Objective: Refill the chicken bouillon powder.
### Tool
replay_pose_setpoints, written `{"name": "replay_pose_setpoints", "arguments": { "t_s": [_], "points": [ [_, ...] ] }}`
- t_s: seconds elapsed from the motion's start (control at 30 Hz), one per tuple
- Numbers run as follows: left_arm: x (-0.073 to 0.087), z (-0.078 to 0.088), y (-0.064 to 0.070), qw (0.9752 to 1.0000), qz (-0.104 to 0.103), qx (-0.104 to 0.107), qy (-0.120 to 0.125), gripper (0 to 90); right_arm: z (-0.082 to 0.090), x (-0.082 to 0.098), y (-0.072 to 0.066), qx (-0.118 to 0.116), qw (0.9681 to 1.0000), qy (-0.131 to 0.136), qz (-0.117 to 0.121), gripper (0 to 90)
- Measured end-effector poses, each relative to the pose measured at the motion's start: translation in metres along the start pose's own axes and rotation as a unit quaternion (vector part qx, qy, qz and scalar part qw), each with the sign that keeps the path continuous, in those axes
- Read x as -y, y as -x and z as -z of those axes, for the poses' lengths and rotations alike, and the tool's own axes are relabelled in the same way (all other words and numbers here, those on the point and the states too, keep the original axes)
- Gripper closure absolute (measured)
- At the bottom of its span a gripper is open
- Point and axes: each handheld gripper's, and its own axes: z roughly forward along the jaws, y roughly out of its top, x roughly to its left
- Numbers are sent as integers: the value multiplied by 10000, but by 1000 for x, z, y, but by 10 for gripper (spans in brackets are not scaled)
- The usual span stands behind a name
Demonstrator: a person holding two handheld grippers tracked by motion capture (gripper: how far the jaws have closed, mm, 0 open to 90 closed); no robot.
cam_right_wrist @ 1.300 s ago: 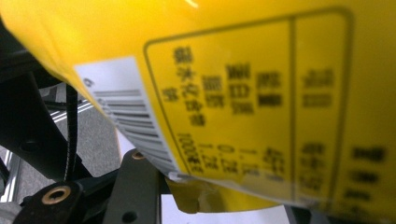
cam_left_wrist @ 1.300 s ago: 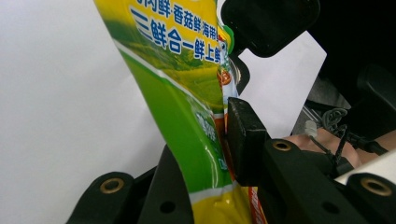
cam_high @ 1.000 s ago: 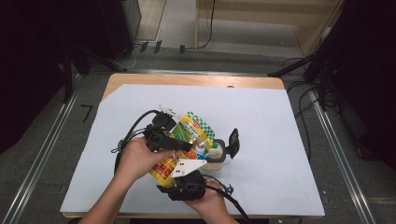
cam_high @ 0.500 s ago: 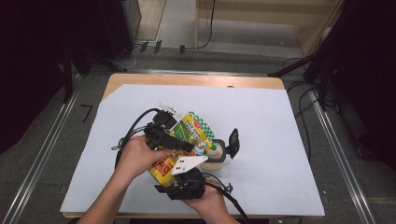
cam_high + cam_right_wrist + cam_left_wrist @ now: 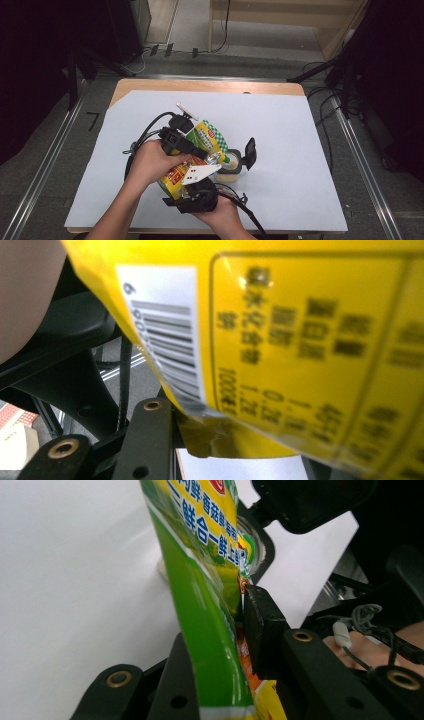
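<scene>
Little has shifted: left gripper [image 5: 202, 150], jaws just closing, pinches the pouch [image 5: 210, 630] over the jar [image 5: 231, 167]; right gripper [image 5: 192, 192] clamps its barcoded yellow bottom. Table [image 5: 300, 140] rightward lies free. Chinese lettering.

A: Where does the high view look from?
B: Above the person's side, forward and down on the table [image 5: 280, 125], far enough to take in the floor around it.
A: And the gripper views?
B: Each sits right against the pouch [image 5: 200, 605], along its own jaws. All three share that pouch [image 5: 202, 137] [image 5: 300, 340].
</scene>
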Motion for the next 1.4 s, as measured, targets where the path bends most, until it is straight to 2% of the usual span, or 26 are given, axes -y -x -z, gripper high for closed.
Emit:
{"name": "replay_pose_setpoints", "arguments": {
  "t_s": [0.1,0.2,0.3,0.43,0.53,0.7,0.8,0.93,1.1,1.27,1.4],
  "points": [
    [1,-4,-3,9999,130,63,17,814,-2,2,0,64,10000,-58,6,594],
    [0,-6,-4,9999,127,36,20,816,-3,4,-1,148,9998,-110,18,575],
    [0,-5,-3,9999,101,25,81,814,-3,4,0,244,9996,-110,37,629],
    [0,-4,-4,9999,95,68,102,781,-1,3,1,211,9997,-72,55,644],
    [1,-1,-5,9996,169,216,110,707,2,3,3,180,9998,23,-48,648],
    [4,9,-5,9998,93,163,114,694,7,4,8,145,9996,151,-184,658],
    [7,11,-6,9996,80,232,137,711,8,4,7,97,9997,155,-149,660],
    [8,13,-5,9997,-5,201,156,784,6,3,3,78,9998,124,-109,658],
    [7,14,-1,9997,-115,110,201,836,5,2,-1,118,9999,90,32,651],
    [5,11,5,9997,-186,-24,179,853,3,0,-6,268,9994,-11,224,625],
    [4,7,7,9997,-210,-92,131,858,0,1,-7,306,9993,-95,201,652]
  ]
}}
